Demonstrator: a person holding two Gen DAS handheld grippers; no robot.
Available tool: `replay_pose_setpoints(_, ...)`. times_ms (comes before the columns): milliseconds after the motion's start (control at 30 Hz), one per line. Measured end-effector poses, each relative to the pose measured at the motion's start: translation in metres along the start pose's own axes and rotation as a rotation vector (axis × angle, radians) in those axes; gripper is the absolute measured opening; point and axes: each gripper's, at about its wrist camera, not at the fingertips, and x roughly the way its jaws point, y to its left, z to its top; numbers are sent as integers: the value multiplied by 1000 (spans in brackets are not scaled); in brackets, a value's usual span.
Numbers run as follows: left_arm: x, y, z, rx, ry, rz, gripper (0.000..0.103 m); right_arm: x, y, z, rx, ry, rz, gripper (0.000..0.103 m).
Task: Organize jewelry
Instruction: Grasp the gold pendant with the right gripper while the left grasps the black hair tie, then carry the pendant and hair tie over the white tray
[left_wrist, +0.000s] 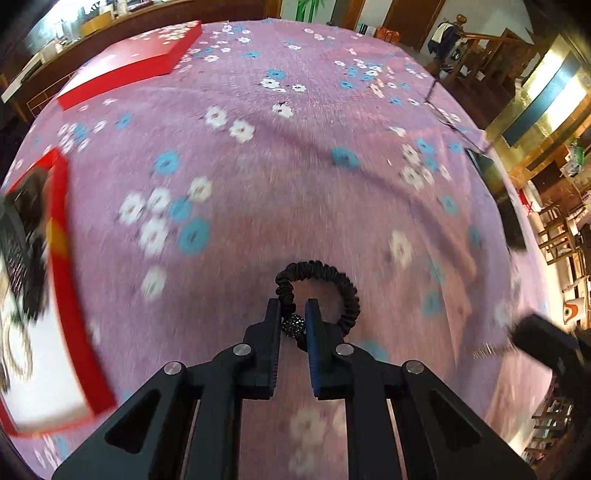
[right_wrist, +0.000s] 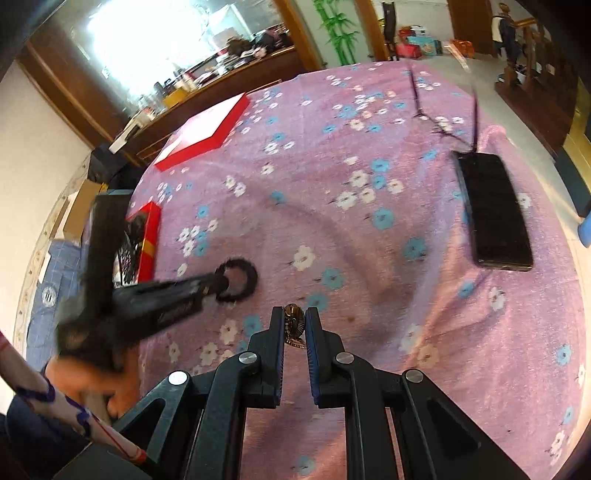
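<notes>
Now scrunchie (left_wrist: 325, 291) between left hand-held gripper (left_wrist: 293, 308)

Black ruched scrunchie (left_wrist: 325, 291) with a dark sparkly bead (left_wrist: 293, 325), and that bead sits pinched between the fingers of the left hand-held gripper (left_wrist: 293, 314), the fabric loop curving out ahead and to the right above the pink flowered cloth; from the right wrist view the same scrunchie (right_wrist: 238, 280) reads as a blurred dark ring. In the right hand-held gripper (right_wrist: 294, 321), a small gold-toned piece (right_wrist: 294, 325) stands on edge, clamped between the fingers. Far left, the open red jewelry box (left_wrist: 62, 258) with its white lining holds blurred ring shapes, and its red lid (left_wrist: 136, 62) lies flat, well apart, at the far side of the bench
</notes>
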Motion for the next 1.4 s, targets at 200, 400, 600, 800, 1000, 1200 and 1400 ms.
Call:
replay_pose_setpoints(200,-36,11,-32,-8,-66,5,12,15,30,-4,-59,32,29,11)
replay_pose_setpoints(400,-68,30,-38,-44,-120,0,12,22,58,-3,-113,39,48,12)
replay_pose_setpoints(600,-89,51,-44,-77,-155,18,12,27,85,-3,-158,42,65,12)
replay_pose_setpoints(800,-106,79,-52,-123,-181,43,12,38,113,0,-197,52,87,12)
replay_pose_setpoints(1000,-120,115,-63,-185,-199,76,12,49,148,4,-249,59,118,12)
replay_pose_setpoints(1200,-133,159,-77,-252,-210,119,12,64,191,8,-307,71,164,12)
replay_pose_setpoints(1400,-140,201,-91,-310,-207,164,12,80,238,7,-366,86,213,12)
